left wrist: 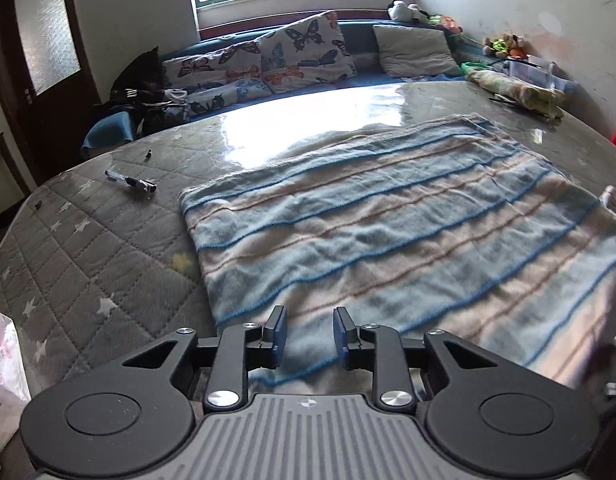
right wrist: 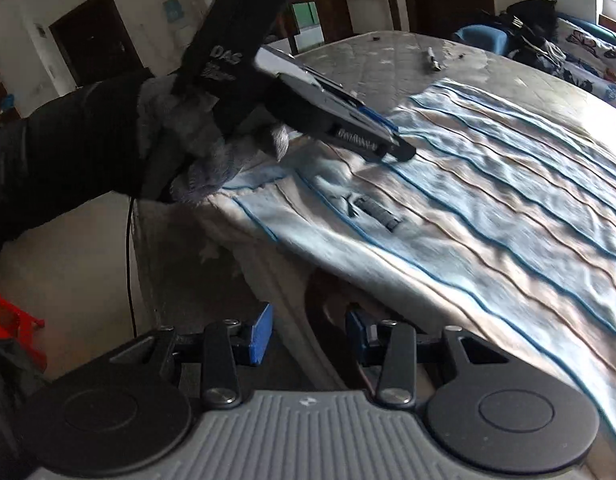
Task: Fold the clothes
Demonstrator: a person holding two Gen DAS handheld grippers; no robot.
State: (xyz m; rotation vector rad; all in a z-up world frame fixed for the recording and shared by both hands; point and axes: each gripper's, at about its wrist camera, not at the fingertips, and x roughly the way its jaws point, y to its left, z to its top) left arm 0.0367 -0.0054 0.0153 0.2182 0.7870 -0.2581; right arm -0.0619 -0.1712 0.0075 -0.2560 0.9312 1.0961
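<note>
The near edge of the fuzzy pale-blue and beige striped garment is hidden behind the left claw's black body in the left wrist view, and its right end runs out of frame there, so its full outline cannot be made out; whether it is a sweater or a blanket is hard to tell. It lies spread flat across the grey quilted, star-patterned mattress, whose far half is washed out by glare from the window. In the right wrist view the garment's corner drapes over the mattress edge, and motion blur smears the stripes at lower right. The left claw stands open with a moderate gap between its blue pads, hovering just above the garment's near hem; contact cannot be confirmed. Seen from the right wrist camera, that same claw is held by a grey-gloved hand in a black sleeve, its tip low over the cloth. The right claw is also open, jaws well apart, holding nothing, pointing at the mattress side below the hanging corner. A black and clear pen lies on the mattress left of the garment, well apart from it. Butterfly-print pillows line the far side under the window.
</note>
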